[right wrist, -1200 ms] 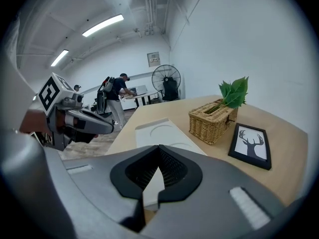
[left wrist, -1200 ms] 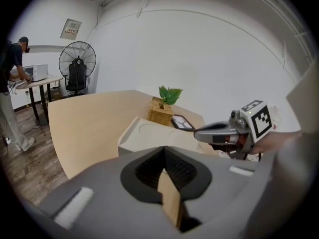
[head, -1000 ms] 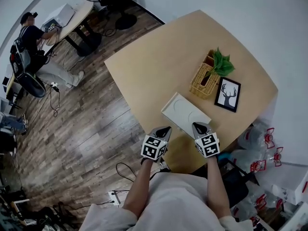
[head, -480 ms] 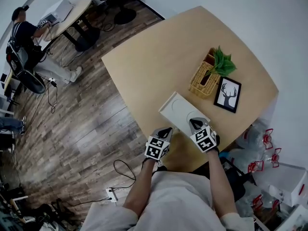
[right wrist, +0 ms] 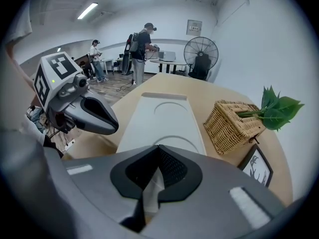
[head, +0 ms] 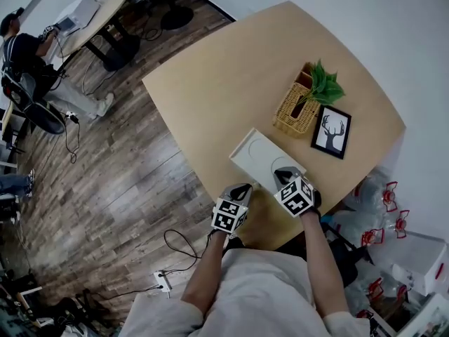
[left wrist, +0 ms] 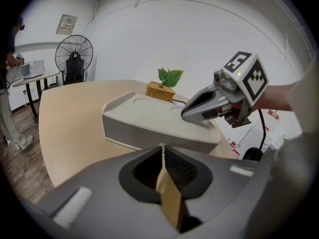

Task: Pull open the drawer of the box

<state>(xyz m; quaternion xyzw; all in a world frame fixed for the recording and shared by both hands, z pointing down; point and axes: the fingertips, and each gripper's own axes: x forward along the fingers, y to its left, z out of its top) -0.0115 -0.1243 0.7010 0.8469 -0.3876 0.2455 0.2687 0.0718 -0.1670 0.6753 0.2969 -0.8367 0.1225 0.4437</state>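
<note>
The right tool has moved forward over the near end of the white drawer box, which sits at frame centre by the bench edge. The left tool hangs just lower left. Both tools are closed and empty. The box's long axis runs up-left from the nearer right tool, with open bench beyond.

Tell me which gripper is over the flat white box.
The right gripper: its tip is above the near end of the flat white box; the left gripper points at its side.
</note>
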